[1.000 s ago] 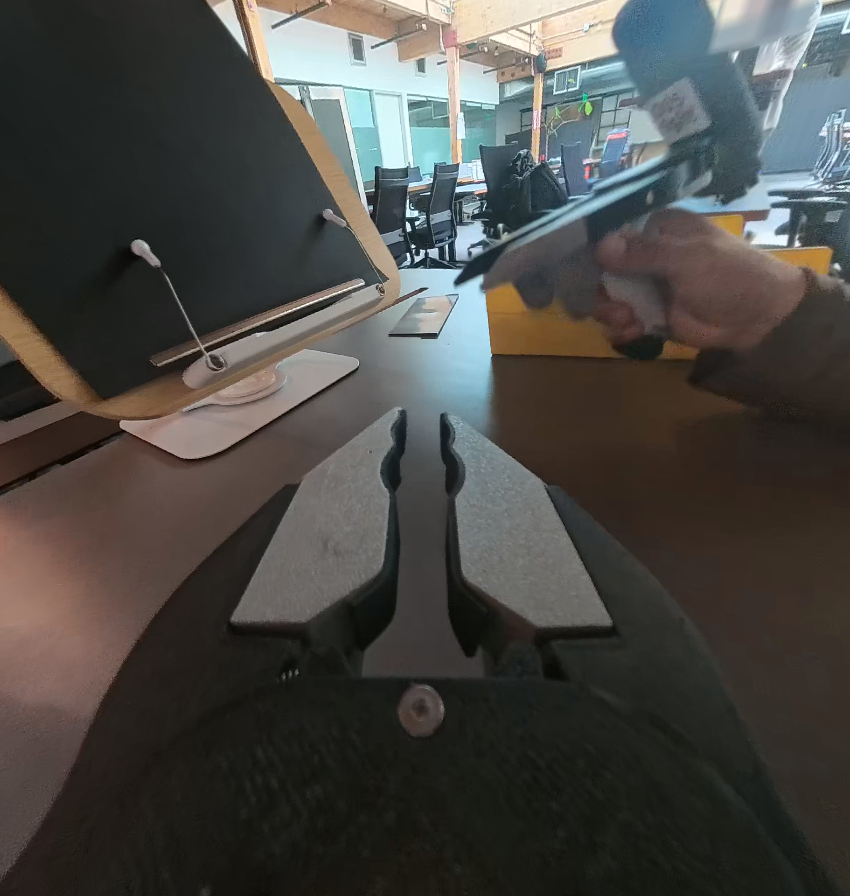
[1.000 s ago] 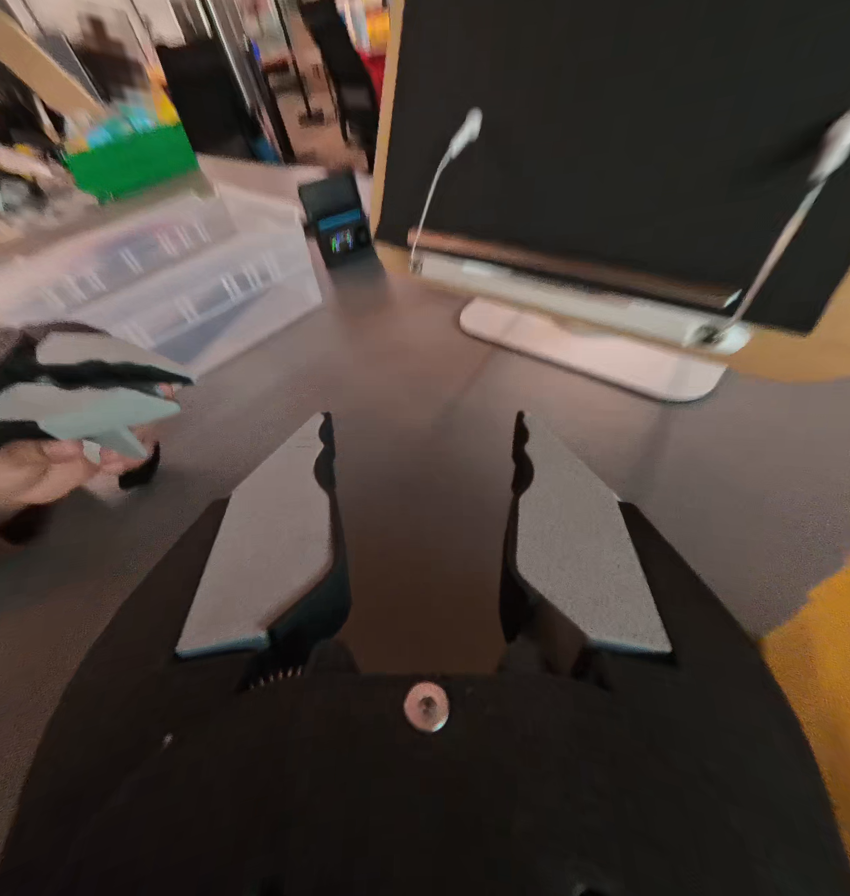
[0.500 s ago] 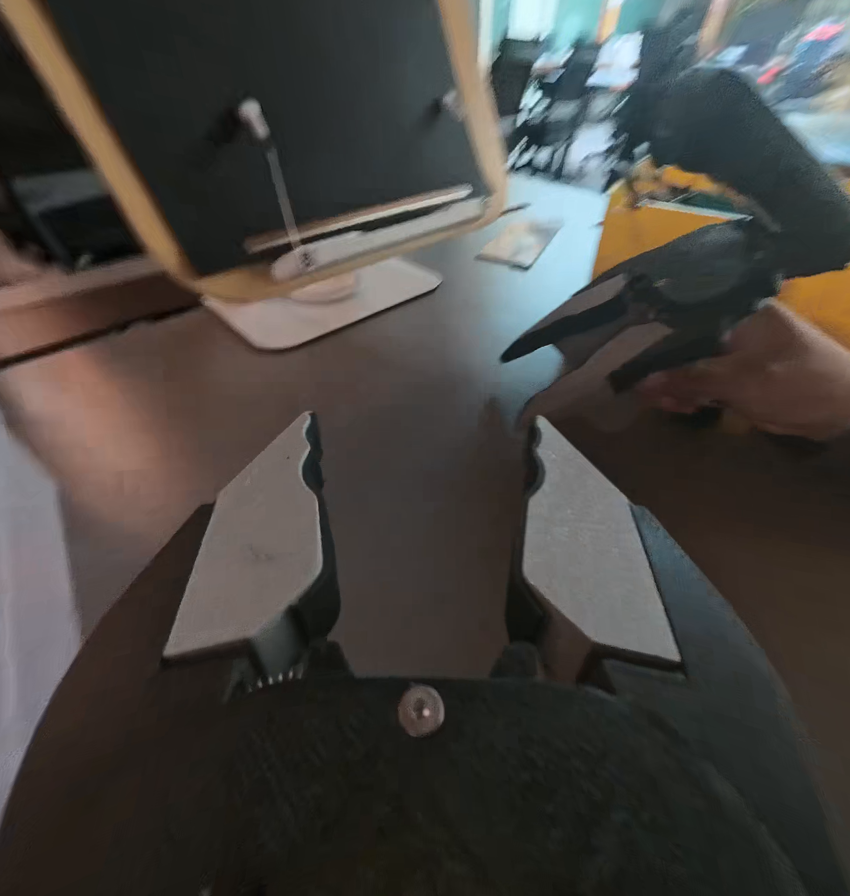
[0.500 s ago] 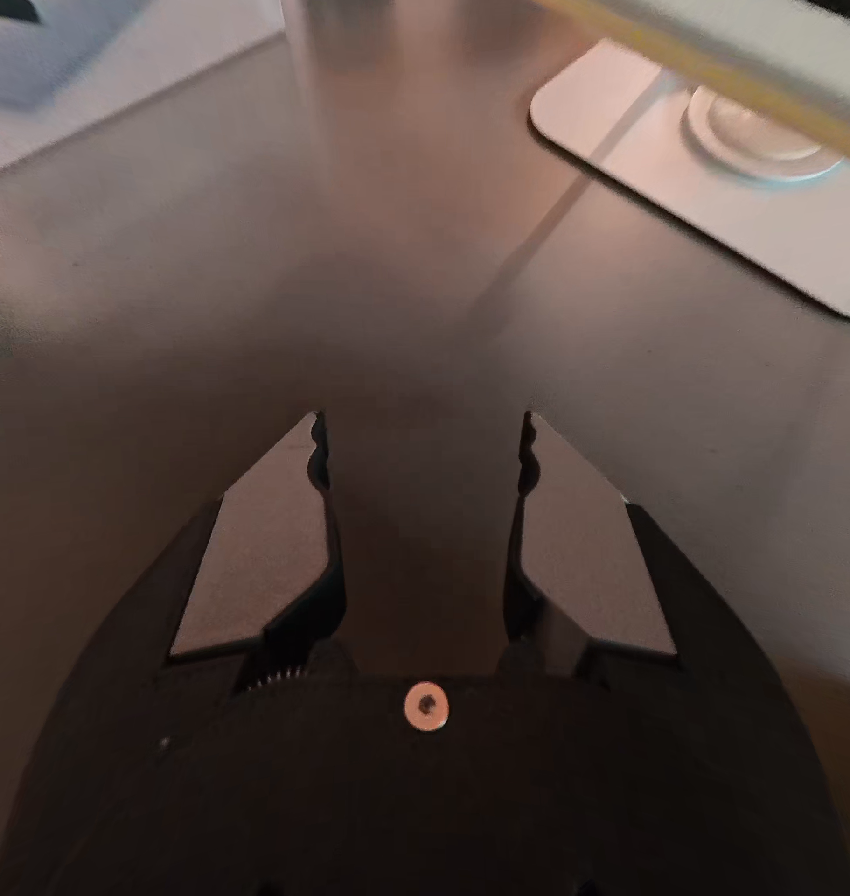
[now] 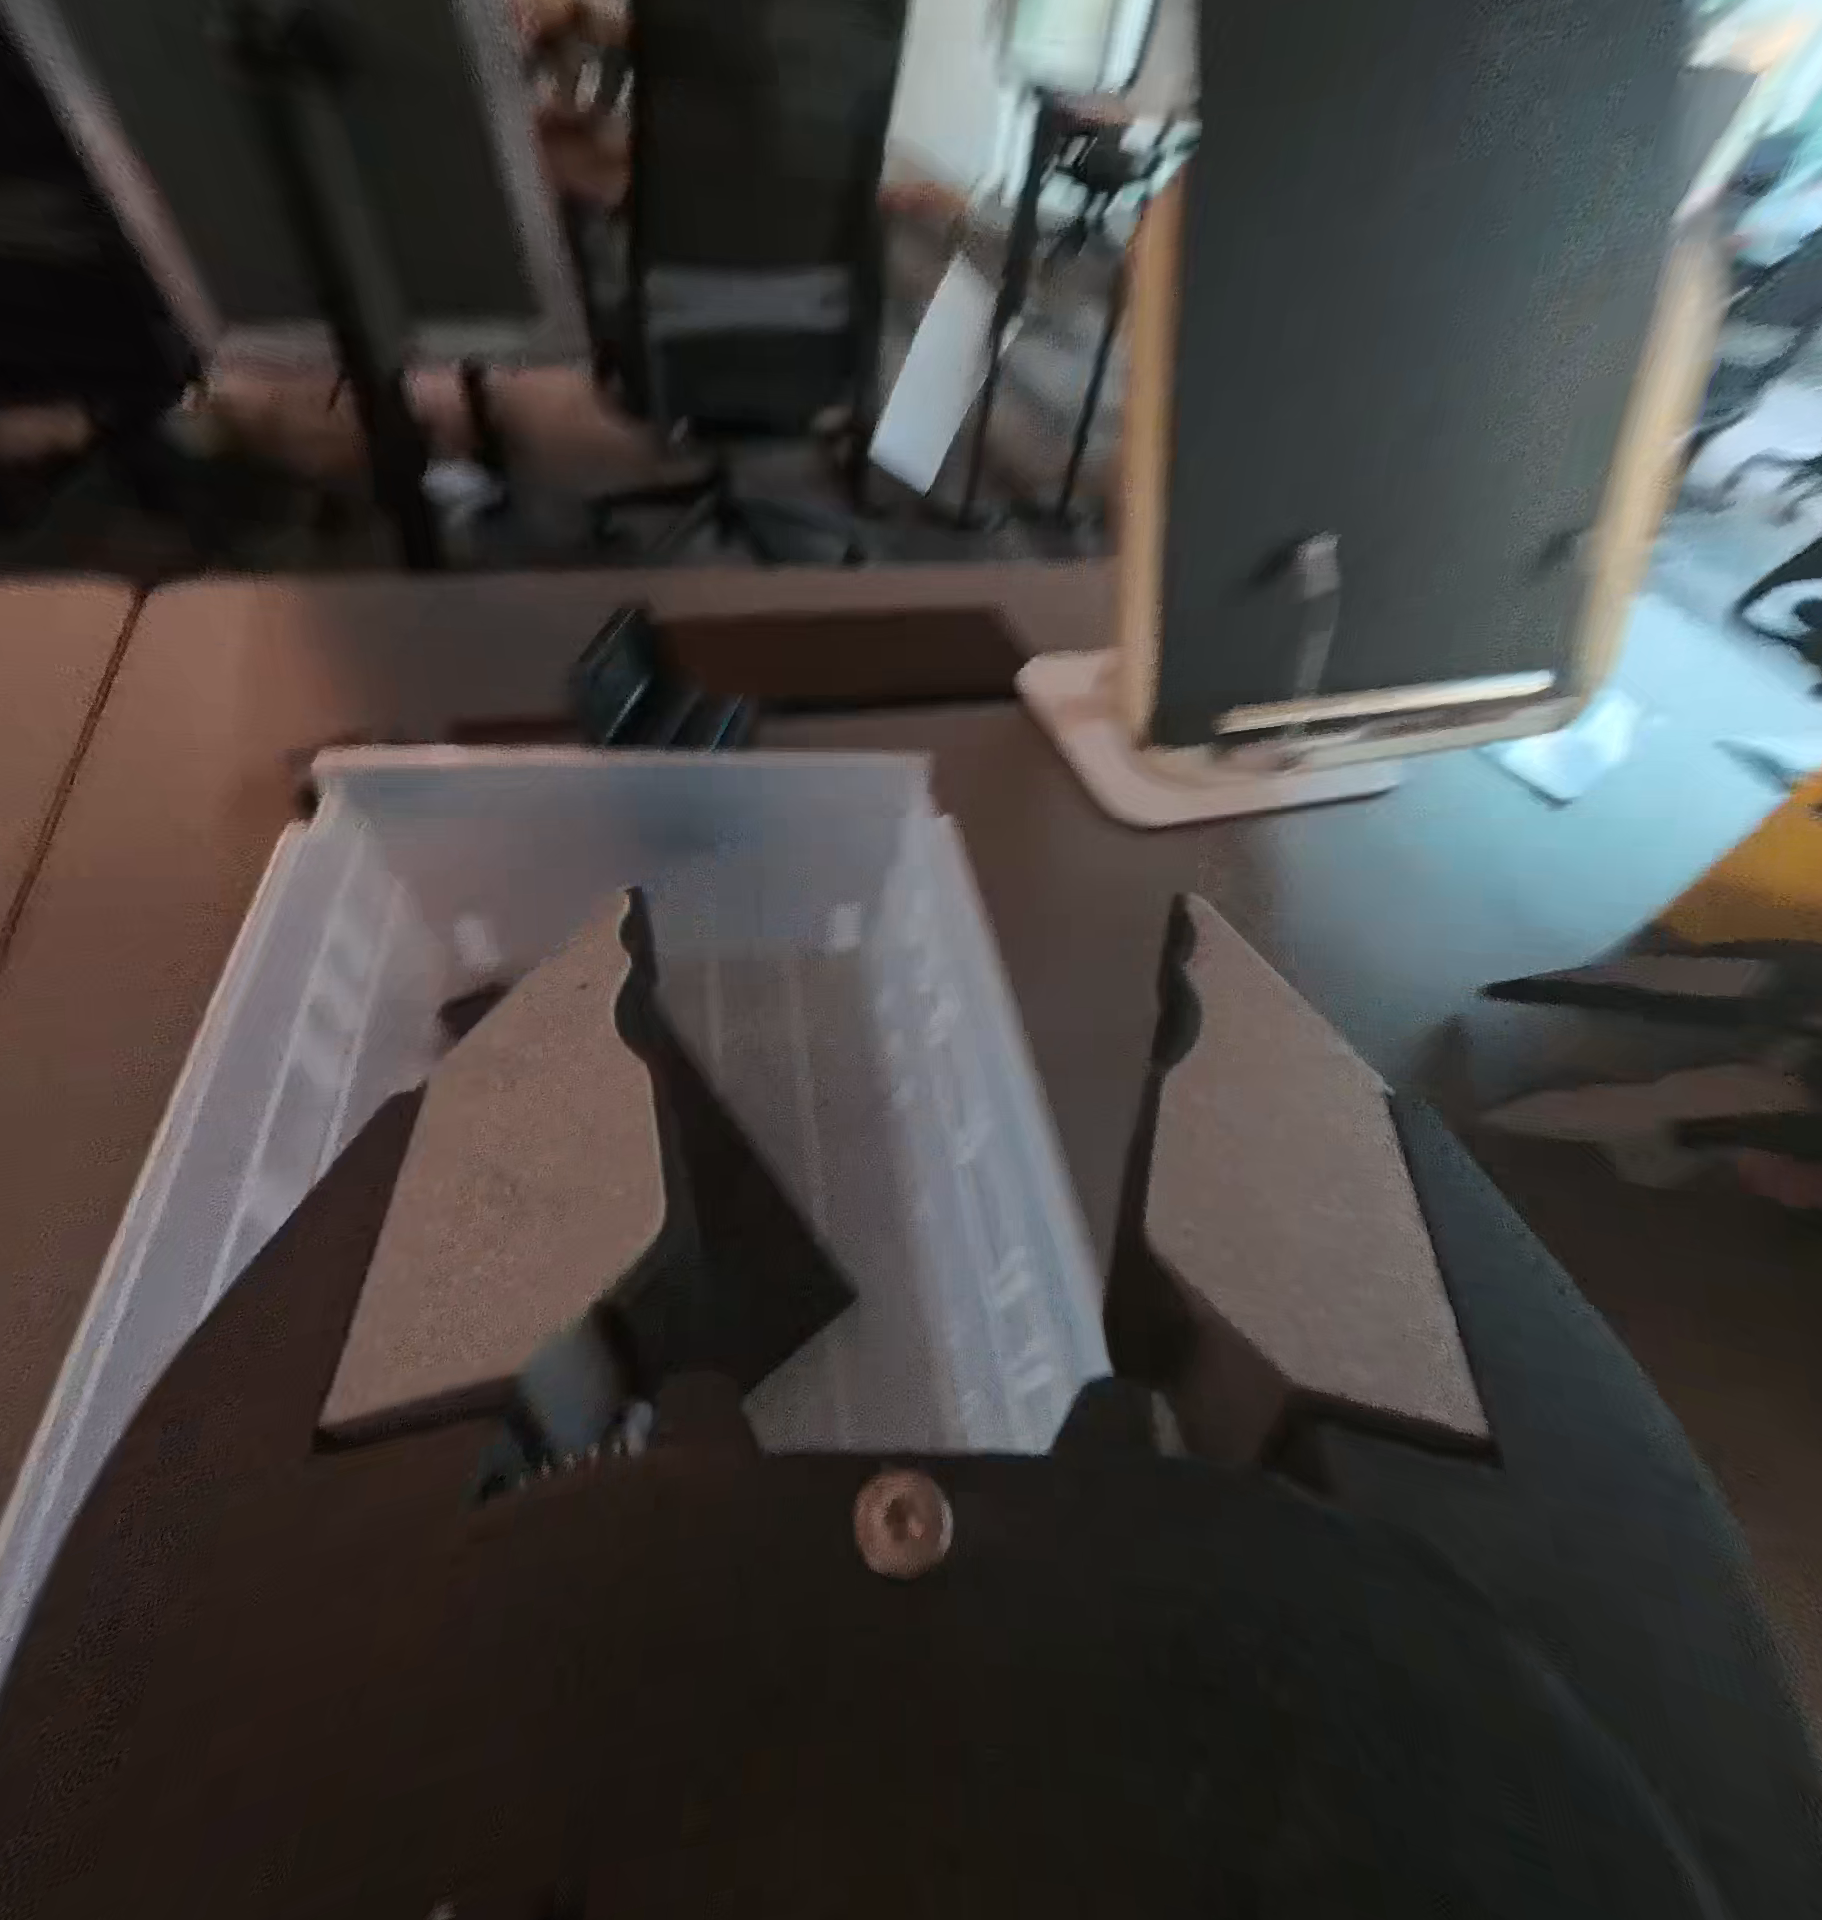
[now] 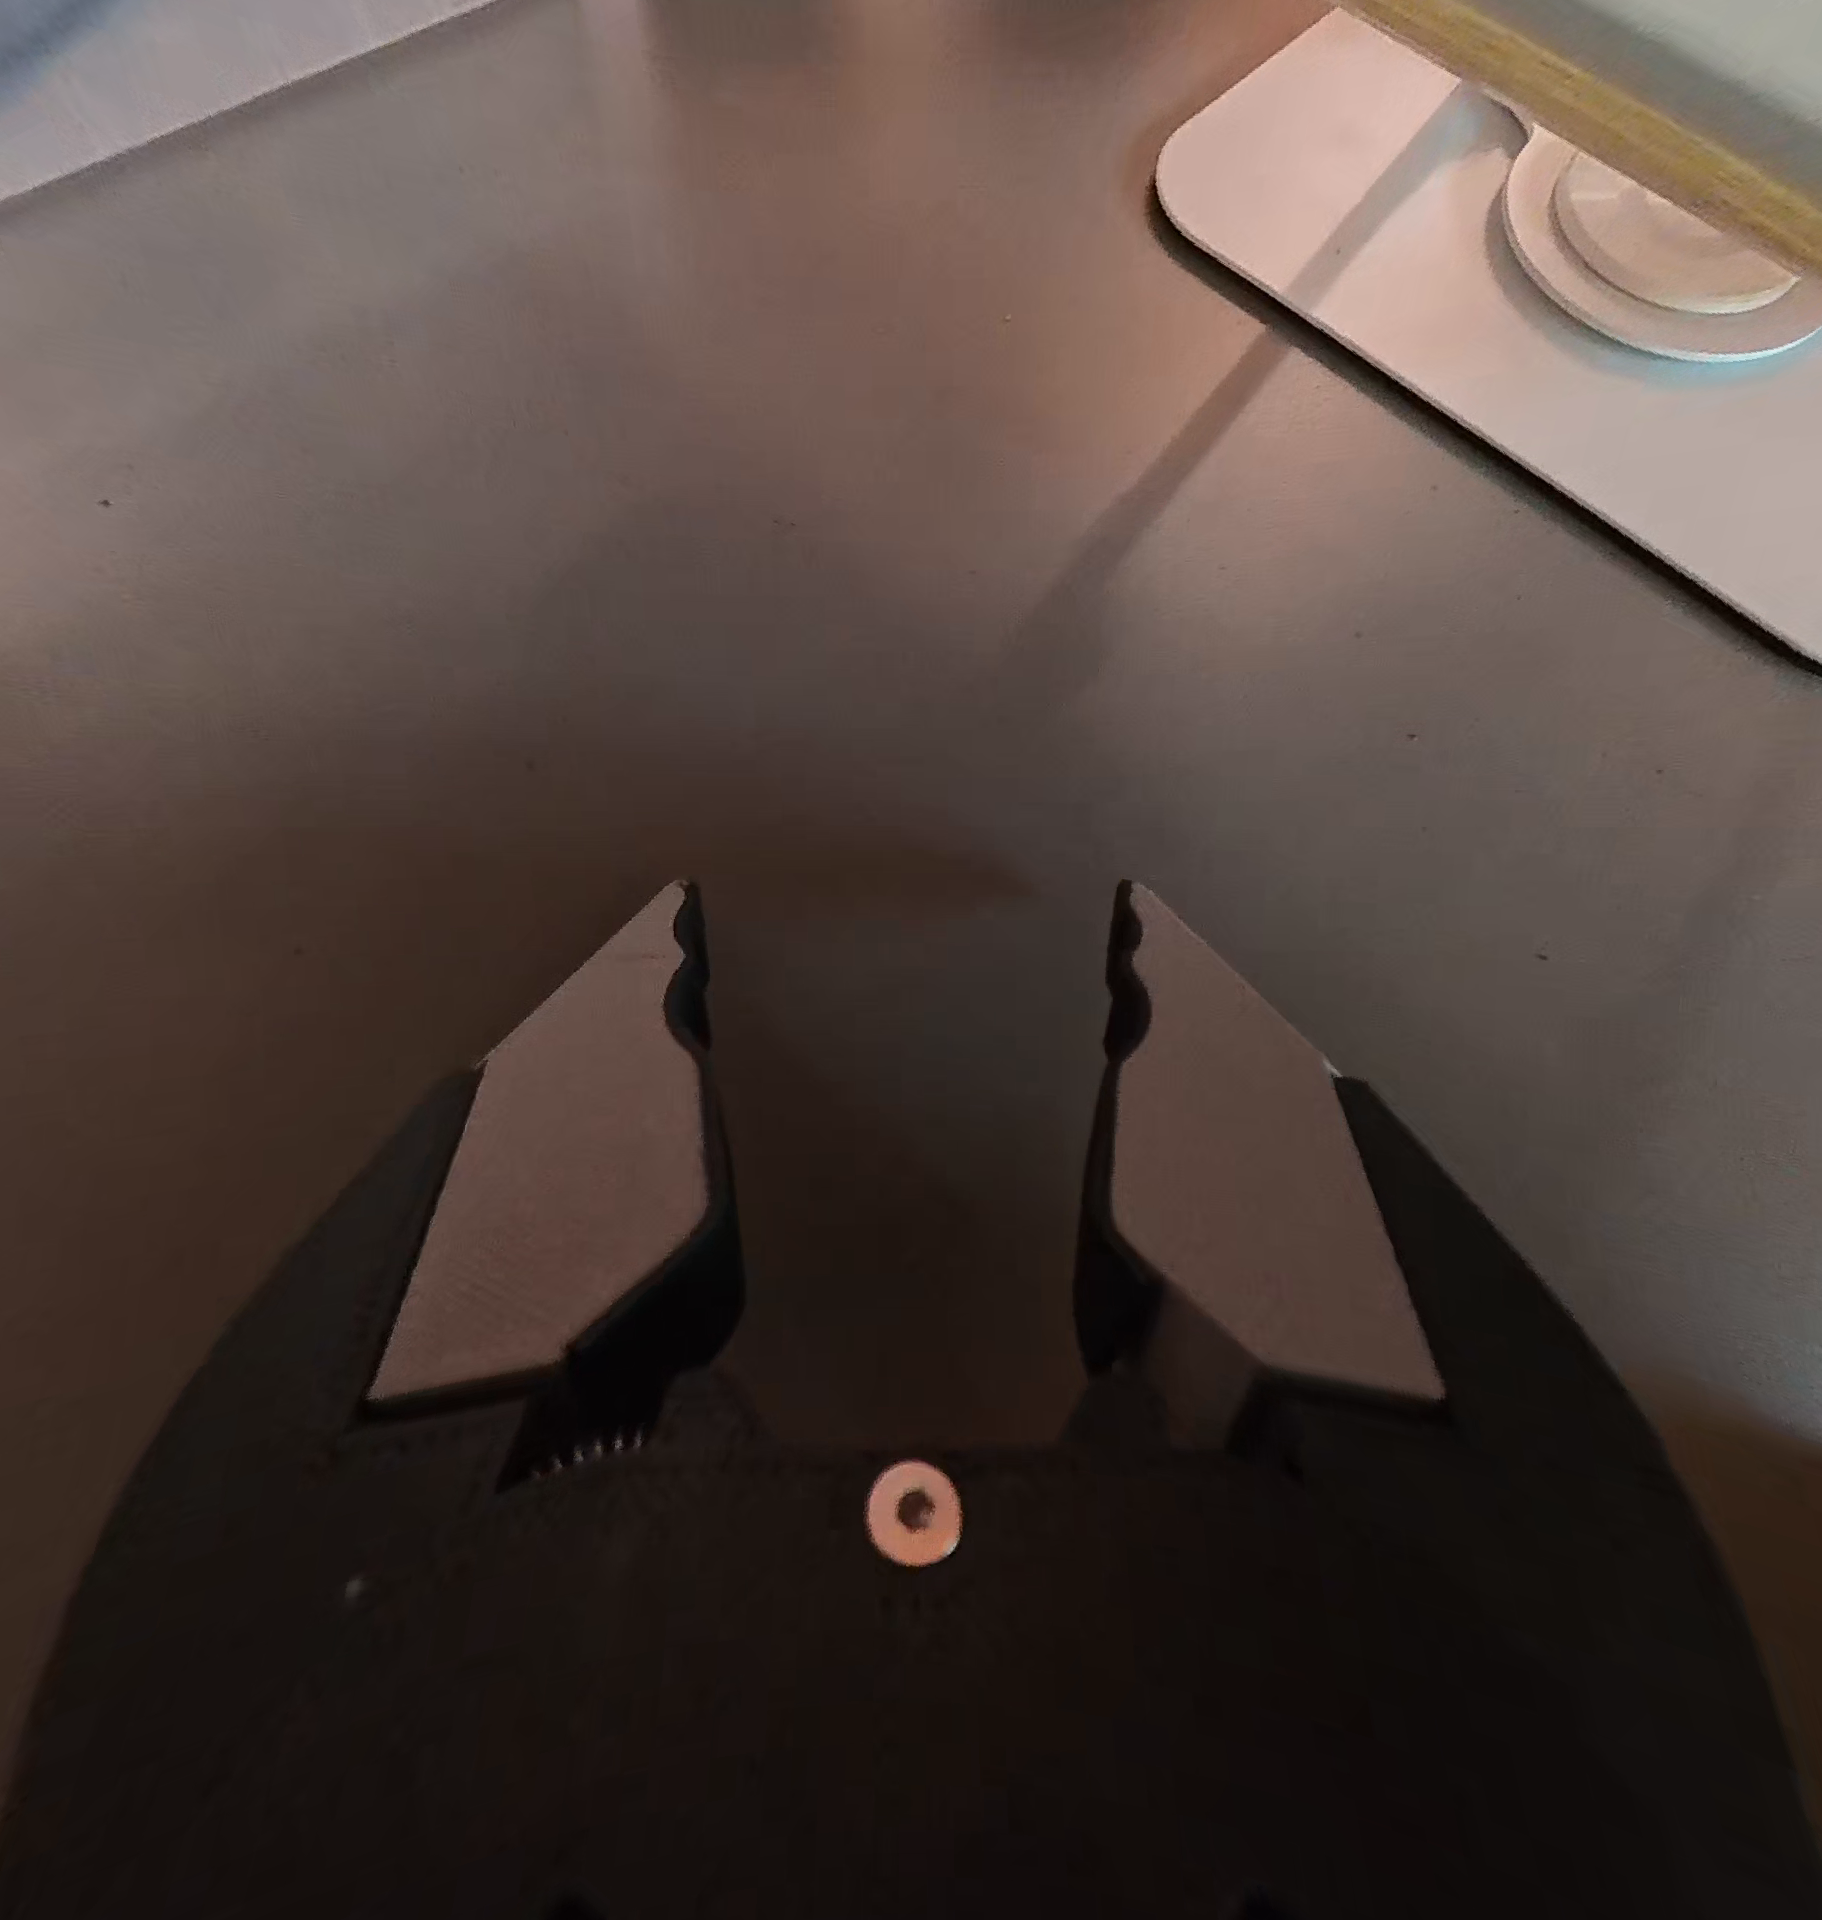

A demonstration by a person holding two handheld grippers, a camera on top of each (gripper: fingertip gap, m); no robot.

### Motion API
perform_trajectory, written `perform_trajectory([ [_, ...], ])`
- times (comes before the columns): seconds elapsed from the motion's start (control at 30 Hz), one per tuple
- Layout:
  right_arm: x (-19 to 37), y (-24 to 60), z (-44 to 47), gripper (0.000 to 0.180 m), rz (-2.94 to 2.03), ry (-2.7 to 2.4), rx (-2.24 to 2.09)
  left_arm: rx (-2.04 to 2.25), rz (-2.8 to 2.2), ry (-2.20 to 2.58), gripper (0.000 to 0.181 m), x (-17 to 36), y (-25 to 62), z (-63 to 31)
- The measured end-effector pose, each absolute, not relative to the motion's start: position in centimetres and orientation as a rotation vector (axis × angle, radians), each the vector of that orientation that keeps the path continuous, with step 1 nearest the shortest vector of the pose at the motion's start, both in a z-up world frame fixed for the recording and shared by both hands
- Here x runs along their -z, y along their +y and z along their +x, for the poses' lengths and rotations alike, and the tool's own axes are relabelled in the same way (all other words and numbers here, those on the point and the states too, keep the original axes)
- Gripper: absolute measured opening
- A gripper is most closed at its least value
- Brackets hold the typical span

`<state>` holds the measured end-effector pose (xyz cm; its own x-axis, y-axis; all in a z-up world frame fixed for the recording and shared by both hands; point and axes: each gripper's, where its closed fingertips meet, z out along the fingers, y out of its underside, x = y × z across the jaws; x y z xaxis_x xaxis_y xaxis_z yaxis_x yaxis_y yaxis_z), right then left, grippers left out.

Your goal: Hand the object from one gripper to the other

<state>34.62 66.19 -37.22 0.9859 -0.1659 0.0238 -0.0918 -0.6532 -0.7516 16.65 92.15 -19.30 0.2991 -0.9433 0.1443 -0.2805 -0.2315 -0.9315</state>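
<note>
Above a clear plastic bin point(image 5: 616, 800), empty left gripper point(image 5: 902, 925).

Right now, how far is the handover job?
Nothing looks done. The left hand-held gripper is open over the translucent plastic bin, holding nothing. The right hand-held gripper is open above the bare table. Picking the object and passing it remain.

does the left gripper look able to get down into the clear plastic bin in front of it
Probably yes: the left gripper is open and empty right above the clear plastic bin, whose top is open with no lid. What lies inside is too blurred to tell.
</note>
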Motion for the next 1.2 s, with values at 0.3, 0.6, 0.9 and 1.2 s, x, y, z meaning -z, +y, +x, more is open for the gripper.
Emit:
perform_trajectory([
  [0.3,37.4,66.2,34.5,0.073,-2.302,0.165,0.126,0.72,-2.328,1.135,0.1,34.5,98.1,17.4],
  [0.6,37.5,66.2,34.3,0.071,-2.308,0.148,0.132,0.357,-2.311,1.209,0.122,38.3,99.7,17.9],
  [0.9,37.6,66.2,33.8,0.067,-2.319,0.104,0.148,0.4,-2.25,1.32,0.075,37.7,98.7,16.8],
  [1.2,37.6,66.2,33.8,0.065,-2.321,0.11,0.135,0.082,-2.018,1.481,0.073,35.8,100.6,15.0],
])
